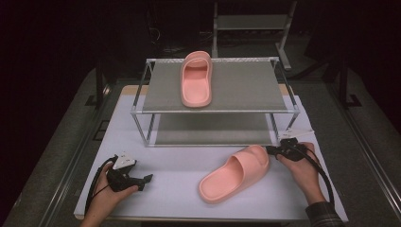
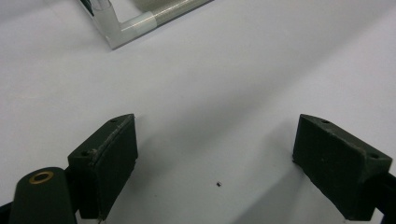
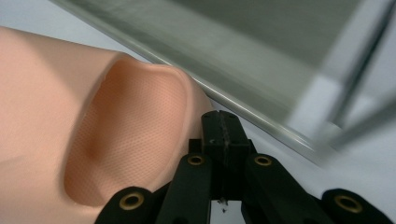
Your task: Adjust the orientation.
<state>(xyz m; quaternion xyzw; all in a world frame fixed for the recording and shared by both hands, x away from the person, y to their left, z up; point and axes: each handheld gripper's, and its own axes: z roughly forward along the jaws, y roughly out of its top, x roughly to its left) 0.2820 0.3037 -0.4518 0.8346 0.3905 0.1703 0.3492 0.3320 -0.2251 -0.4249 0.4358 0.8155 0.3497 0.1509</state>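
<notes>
Here, right gripper (image 3: 223, 122) fingers closed, empty, touching slipper (image 1: 235, 173) toe; left gripper (image 2: 217, 158) fingers wide open, empty.

two pink slippers (image 1: 234, 173); one rack (image 1: 142, 106); two grippers (image 1: 142, 180)

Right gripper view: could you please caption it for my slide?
Shut right hand-held gripper against a pink slide sandal beside the shelf rack.

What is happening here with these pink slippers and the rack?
A person works at a table with a tool in each hand. The right tool, jaws shut, is at the toe end of a pink slipper lying before the metal rack. The other slipper already sits on the top shelf. The left tool waits open, holding nothing.
</notes>
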